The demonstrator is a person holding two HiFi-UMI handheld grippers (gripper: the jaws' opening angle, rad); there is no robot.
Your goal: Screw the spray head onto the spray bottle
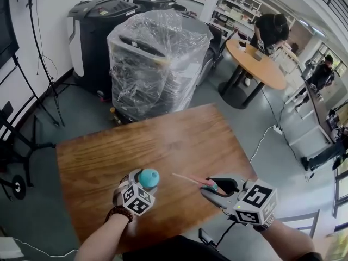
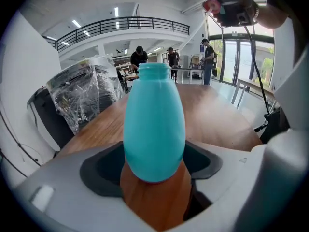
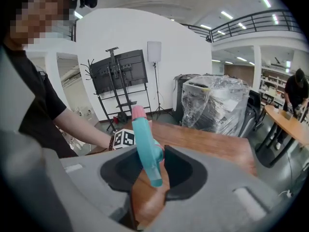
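A teal spray bottle (image 1: 148, 177) stands upright on the wooden table (image 1: 179, 140) near its front edge, with its neck open at the top. My left gripper (image 1: 142, 185) is shut on the bottle's (image 2: 154, 120) lower body, a pad against each side. To the right, and apart from the bottle, my right gripper (image 1: 217, 188) is shut on the spray head (image 1: 209, 185). The head (image 3: 145, 139) is teal with a pink nozzle tip. Its thin dip tube (image 1: 187, 178) points left toward the bottle, above the tabletop.
Beyond the table's far edge stands a plastic-wrapped machine (image 1: 155, 58) with dark cabinets behind it. A person bends over a round table (image 1: 258, 64) at the back right. A stand's legs (image 1: 43, 91) are on the floor at the left. A screen on a stand (image 3: 118, 74) is by the wall.
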